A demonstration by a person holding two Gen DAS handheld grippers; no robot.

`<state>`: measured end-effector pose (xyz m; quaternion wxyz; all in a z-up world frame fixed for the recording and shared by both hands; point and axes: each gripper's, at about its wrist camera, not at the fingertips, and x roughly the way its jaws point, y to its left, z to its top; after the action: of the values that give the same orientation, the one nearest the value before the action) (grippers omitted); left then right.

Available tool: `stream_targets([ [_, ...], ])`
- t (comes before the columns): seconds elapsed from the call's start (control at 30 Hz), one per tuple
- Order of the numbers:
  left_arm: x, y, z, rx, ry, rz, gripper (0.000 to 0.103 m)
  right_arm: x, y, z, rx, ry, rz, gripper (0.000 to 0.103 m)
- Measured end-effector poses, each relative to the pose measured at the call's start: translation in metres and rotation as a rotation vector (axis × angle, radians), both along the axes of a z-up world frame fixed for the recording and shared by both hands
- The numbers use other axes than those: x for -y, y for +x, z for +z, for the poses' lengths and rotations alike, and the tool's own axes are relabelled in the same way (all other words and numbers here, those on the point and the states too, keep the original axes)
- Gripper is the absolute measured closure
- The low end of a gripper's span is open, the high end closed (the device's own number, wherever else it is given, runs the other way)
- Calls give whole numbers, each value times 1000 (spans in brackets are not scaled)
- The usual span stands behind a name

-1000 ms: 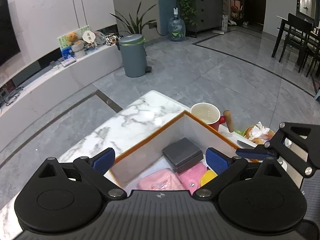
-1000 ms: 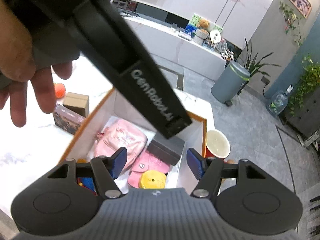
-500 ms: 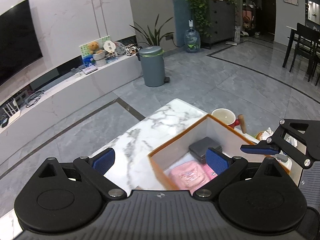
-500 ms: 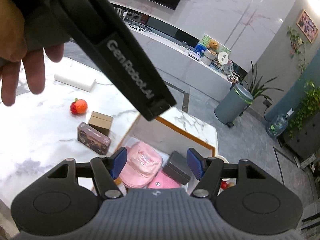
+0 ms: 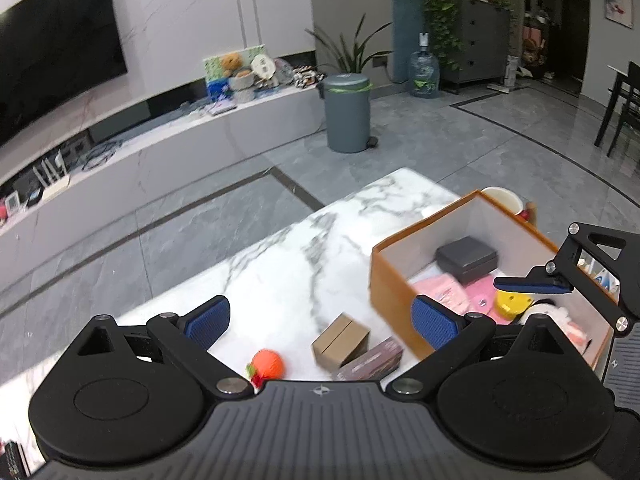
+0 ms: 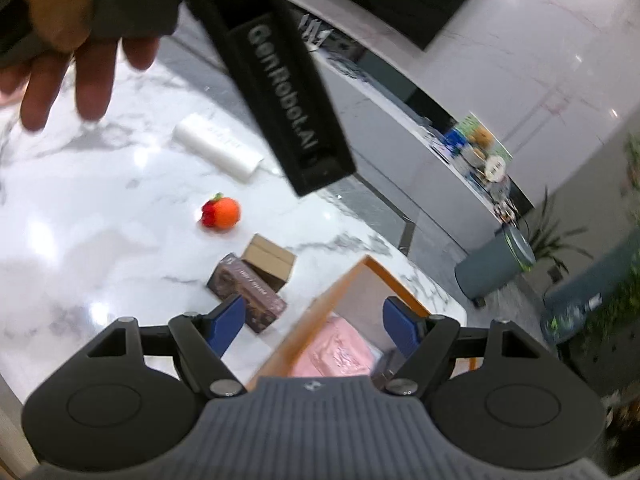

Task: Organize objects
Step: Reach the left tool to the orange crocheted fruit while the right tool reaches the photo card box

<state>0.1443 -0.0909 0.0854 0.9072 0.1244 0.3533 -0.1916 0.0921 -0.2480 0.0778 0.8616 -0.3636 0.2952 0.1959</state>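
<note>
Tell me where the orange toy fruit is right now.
The orange toy fruit lies on the marble table, outside the orange box, between the white roll and the small cardboard box.

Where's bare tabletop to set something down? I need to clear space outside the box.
Bare marble table lies below the orange toy, and between the white roll and the toy. Crowded: the two small boxes beside the orange box, which is full.

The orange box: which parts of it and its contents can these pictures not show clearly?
- Right wrist view: the box interior is mostly hidden behind the right claw; only a pink item shows, blurred.
- Left wrist view: the box's near right corner is cut off by both claws' bodies.
- The mug stands mostly hidden behind the box.
</note>
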Motion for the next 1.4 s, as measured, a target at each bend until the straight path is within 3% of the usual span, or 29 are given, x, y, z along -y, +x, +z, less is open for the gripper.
stream_targets([
  [0.67,-61,31,-108,-165,-25,49,0,-39,56,-107,-50,-311,235,26],
  [1.13,-65,59,-156,-166,-69,34,0,-46,77,-139,-99,-390,338,26],
  [1.4,-70,73,-172,-184,-89,54,0,-51,87,-146,-149,-429,391,33],
])
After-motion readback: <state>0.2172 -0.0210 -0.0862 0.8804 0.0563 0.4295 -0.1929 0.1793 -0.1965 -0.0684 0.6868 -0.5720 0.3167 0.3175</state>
